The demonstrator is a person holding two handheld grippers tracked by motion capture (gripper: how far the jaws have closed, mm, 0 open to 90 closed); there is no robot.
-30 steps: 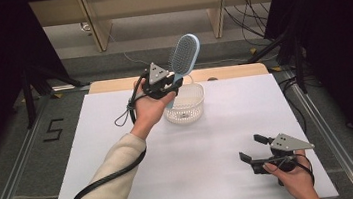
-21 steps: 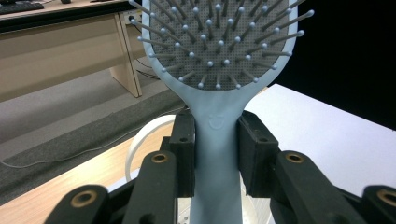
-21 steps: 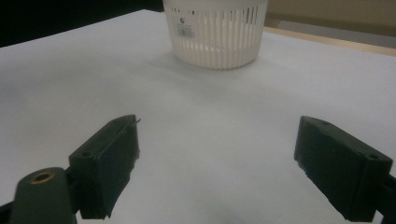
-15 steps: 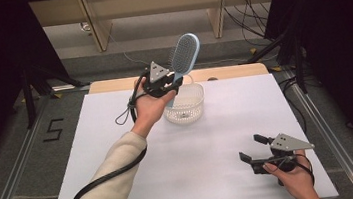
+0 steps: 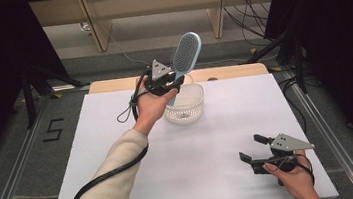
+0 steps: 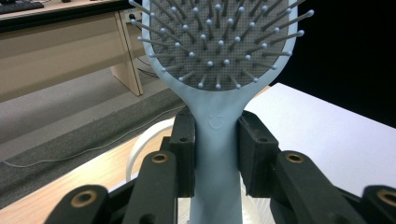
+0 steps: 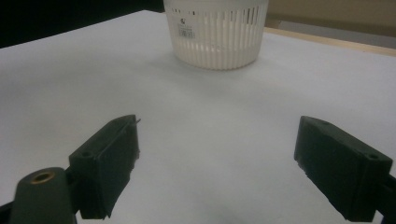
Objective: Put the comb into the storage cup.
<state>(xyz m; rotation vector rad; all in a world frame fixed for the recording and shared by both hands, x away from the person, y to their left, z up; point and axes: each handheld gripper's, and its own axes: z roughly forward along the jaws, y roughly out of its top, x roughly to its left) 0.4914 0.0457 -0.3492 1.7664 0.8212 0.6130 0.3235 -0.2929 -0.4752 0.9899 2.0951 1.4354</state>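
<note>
White sheeting covers the table (image 5: 125,196), with dark curtains at both sides and pale wooden desk legs beyond its far edge. Set toward that far edge stands a white slatted basket (image 5: 185,106), and every place below is given from it.

Held against the earlier high-view pictures, nothing has shifted – the light-blue hairbrush (image 5: 184,61) hangs in the same spot just above the basket's left rim, and neither hand has moved. That reads as a pause with the brush lifted clear of the basket rather than a step in progress; whether it is about to go in or be carried off cannot be told.

The left gripper (image 5: 165,83) pinches the brush by its handle neck, pads pressed on either side. The brush's long axis runs steeply upward and leans away from the person, bristled head on top, handle end down toward the basket. The bristles face the left gripper's camera.

Well nearer the person and to the right of the basket, the right gripper (image 5: 254,147) rests low over the table – jaws spread, nothing between them.
</note>
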